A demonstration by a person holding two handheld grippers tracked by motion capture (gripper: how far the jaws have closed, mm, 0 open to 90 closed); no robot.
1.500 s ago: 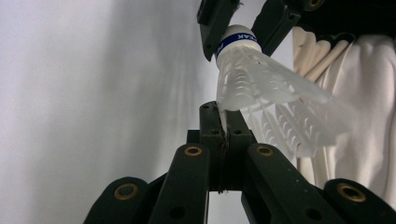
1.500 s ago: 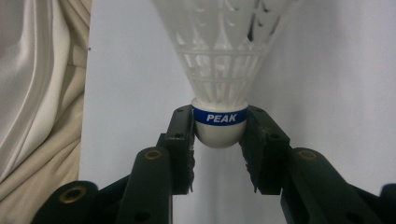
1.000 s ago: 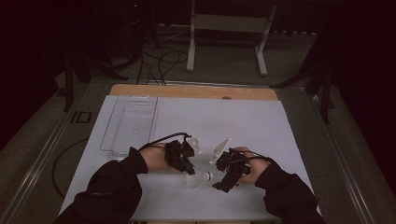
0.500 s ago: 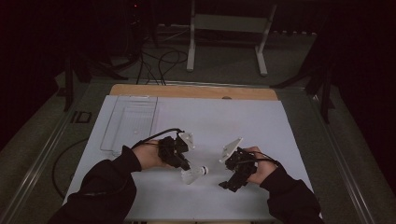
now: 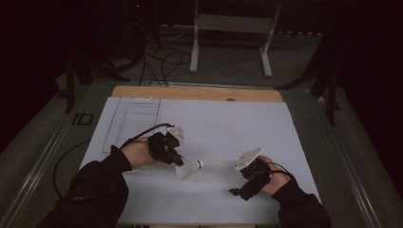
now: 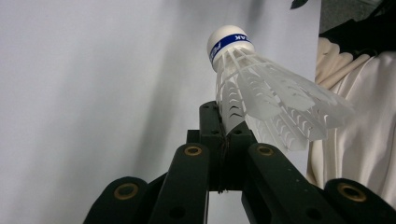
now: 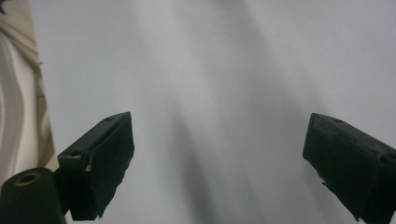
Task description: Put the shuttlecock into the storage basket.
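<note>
Left gripper holds a shuttlecock; right gripper gapes wide with nothing in it.

The left gripper (image 5: 178,161) sits left of centre on the white sheet (image 5: 228,123), jaws pinched on the feather skirt of the shuttlecock (image 6: 261,93), whose blue-banded cork points right. The right gripper (image 7: 219,158) is well apart at the near right, over bare sheet. A clear tray (image 5: 130,121) lies far left.

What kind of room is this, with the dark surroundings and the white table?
Probably a lab or recording studio. A white-covered table stands in a dark room, loose cables cross the floor beside a metal stand, and the left gripper holds a shuttlecock.
</note>
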